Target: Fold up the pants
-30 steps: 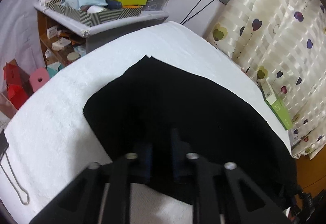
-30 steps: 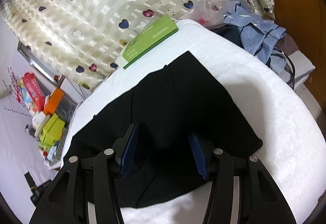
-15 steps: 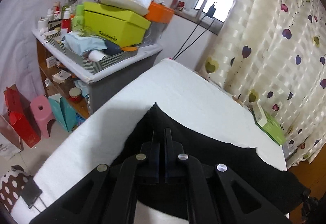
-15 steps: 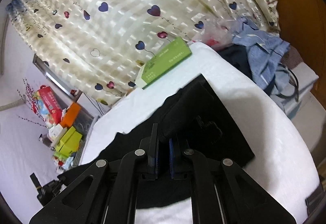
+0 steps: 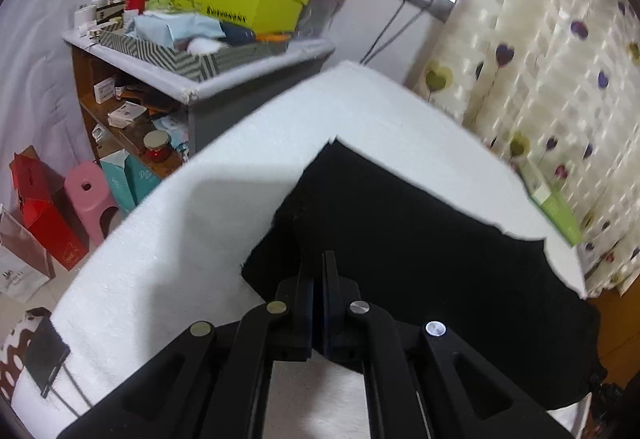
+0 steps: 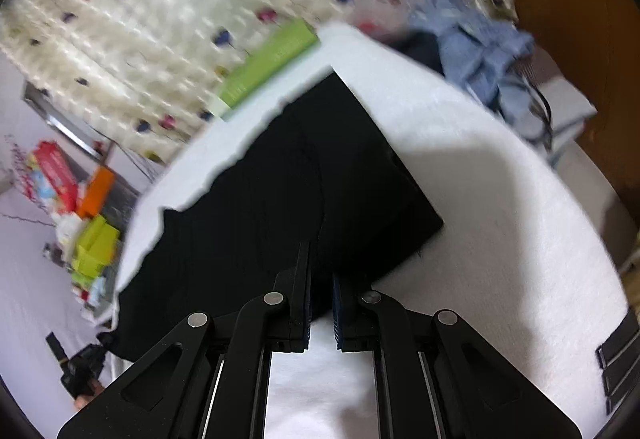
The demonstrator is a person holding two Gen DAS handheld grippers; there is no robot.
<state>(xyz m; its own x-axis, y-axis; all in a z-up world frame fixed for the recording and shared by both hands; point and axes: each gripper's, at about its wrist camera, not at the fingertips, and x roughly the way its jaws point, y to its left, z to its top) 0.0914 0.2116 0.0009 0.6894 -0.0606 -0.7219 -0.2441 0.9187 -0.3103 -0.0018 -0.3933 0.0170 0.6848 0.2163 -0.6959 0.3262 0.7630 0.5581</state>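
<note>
One pair of black pants (image 5: 420, 235) lies on the white tabletop (image 5: 192, 239), reaching its far edge near one green box (image 6: 268, 67). The left claw (image 5: 319, 271) is clamped on the pants' near edge. The right claw (image 6: 320, 271) holds a narrow gap, pants fabric between its fingers; whether it grips is unclear.
</note>
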